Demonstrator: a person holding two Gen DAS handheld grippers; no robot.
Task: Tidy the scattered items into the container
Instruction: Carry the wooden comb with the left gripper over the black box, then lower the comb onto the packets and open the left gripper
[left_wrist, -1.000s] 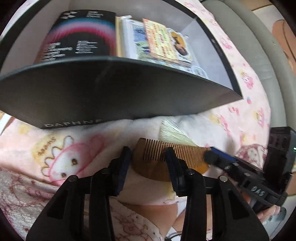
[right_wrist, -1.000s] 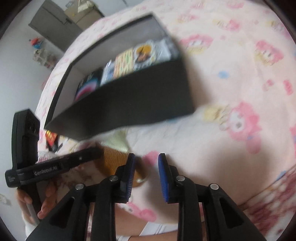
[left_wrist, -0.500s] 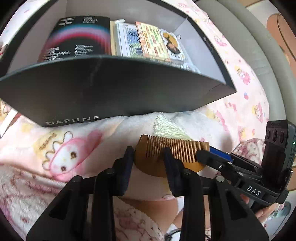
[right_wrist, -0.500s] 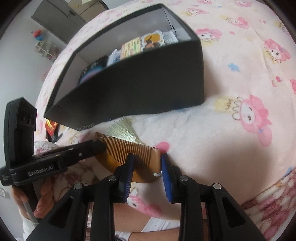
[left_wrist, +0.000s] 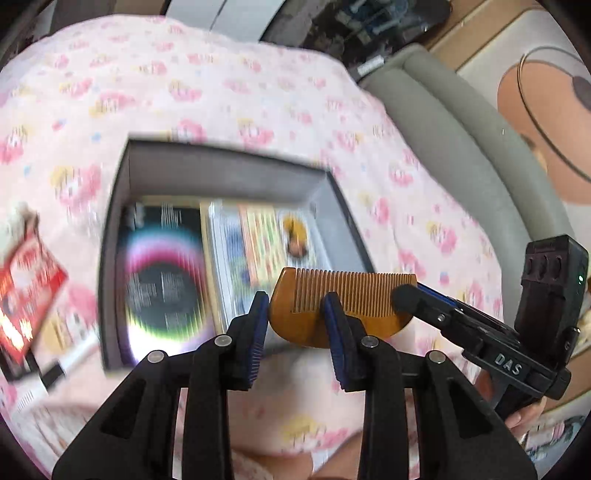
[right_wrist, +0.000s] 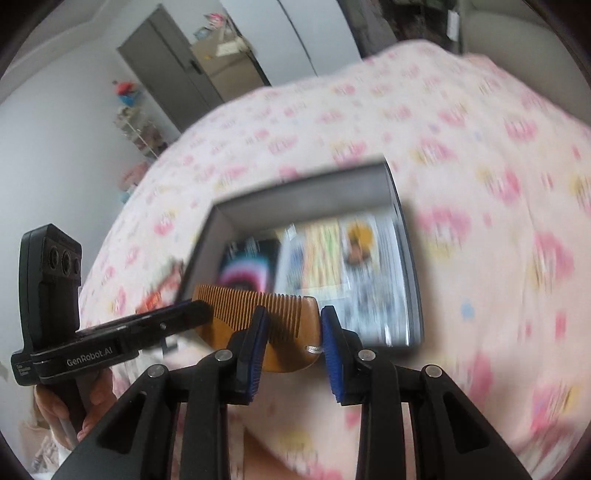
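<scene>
Both grippers, left (left_wrist: 297, 308) and right (right_wrist: 291, 323), clamp 1 wooden comb (left_wrist: 343, 299) above the near edge of the box (left_wrist: 225, 173); next, carry it farther over and release inside.

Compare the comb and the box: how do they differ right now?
The comb is brown and small; the box is black and far larger. The comb is off the blanket, held at its ends by the left gripper and right gripper; the box rests on it. The box already holds packets; the comb is not yet inside.
</scene>
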